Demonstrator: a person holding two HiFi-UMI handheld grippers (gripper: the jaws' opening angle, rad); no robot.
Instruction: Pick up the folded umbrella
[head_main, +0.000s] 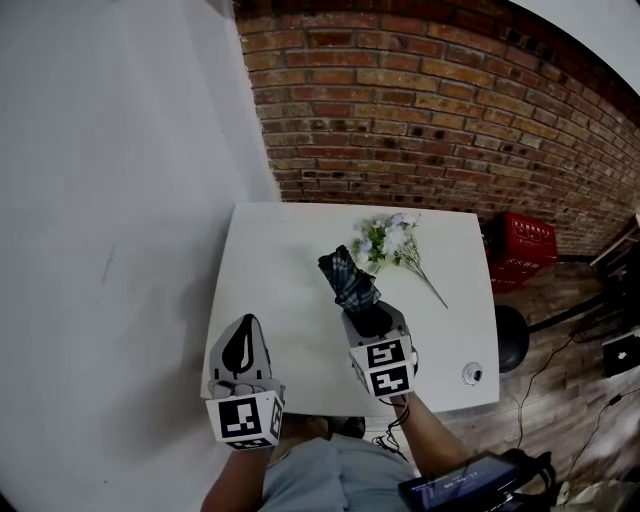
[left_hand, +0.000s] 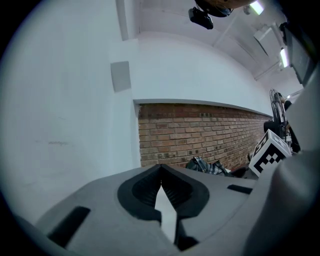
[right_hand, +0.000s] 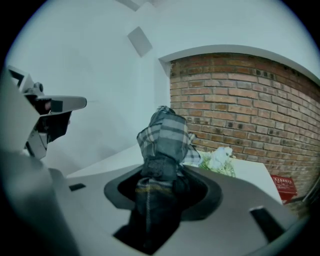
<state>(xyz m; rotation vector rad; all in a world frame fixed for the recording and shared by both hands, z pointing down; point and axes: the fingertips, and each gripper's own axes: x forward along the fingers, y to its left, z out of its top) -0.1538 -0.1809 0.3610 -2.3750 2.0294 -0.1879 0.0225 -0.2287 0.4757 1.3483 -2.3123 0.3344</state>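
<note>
The folded umbrella, in dark plaid fabric, is held up above the white table by my right gripper, whose jaws are shut on its lower end. In the right gripper view the umbrella stands up out of the jaws of the right gripper and tilts slightly away. My left gripper hovers at the table's near left corner, shut with nothing in it. Seen from the left gripper, the fingertips meet, and the umbrella shows off to the right.
A bunch of white flowers lies at the table's far side, just beyond the umbrella. A brick wall stands behind and a white wall to the left. A red crate and a black stool sit right of the table. A small round object lies near the table's front right corner.
</note>
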